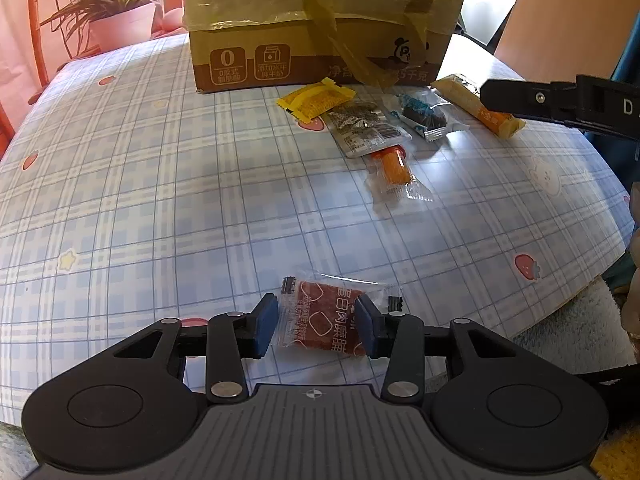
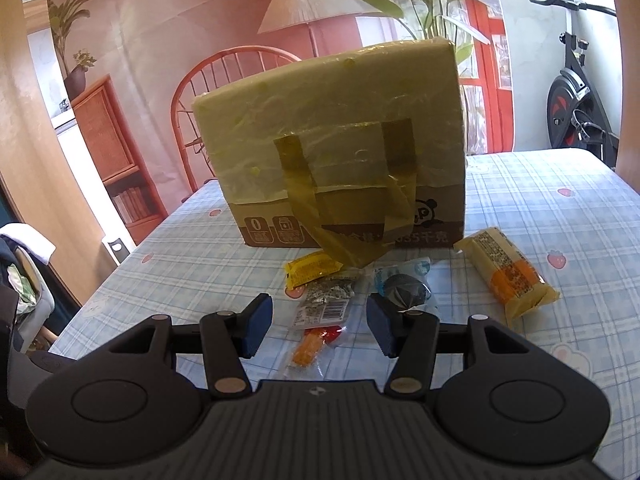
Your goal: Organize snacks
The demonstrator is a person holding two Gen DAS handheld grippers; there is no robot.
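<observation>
My left gripper [image 1: 316, 326] has its pads on both sides of a red snack packet [image 1: 326, 320] at the table's near edge; I cannot tell whether they press it. Several snacks lie before a cardboard box [image 1: 320, 20]: a yellow packet [image 1: 316, 100], a grey packet [image 1: 364, 128], an orange stick [image 1: 390, 168], a dark cookie [image 1: 424, 114] and a long yellow bar [image 1: 476, 106]. My right gripper [image 2: 319, 326] is open and empty above the grey packet [image 2: 326, 304] and the orange stick [image 2: 310, 346], with the dark cookie [image 2: 404, 290] and the yellow bar [image 2: 506, 272] to its right.
The box [image 2: 332, 140] is wrapped in a yellow bag with hanging handles. A potted plant [image 1: 116, 16] stands at the table's far left corner. A red chair [image 2: 224, 80] stands behind the table. The right gripper's body [image 1: 560, 100] shows at the right of the left wrist view.
</observation>
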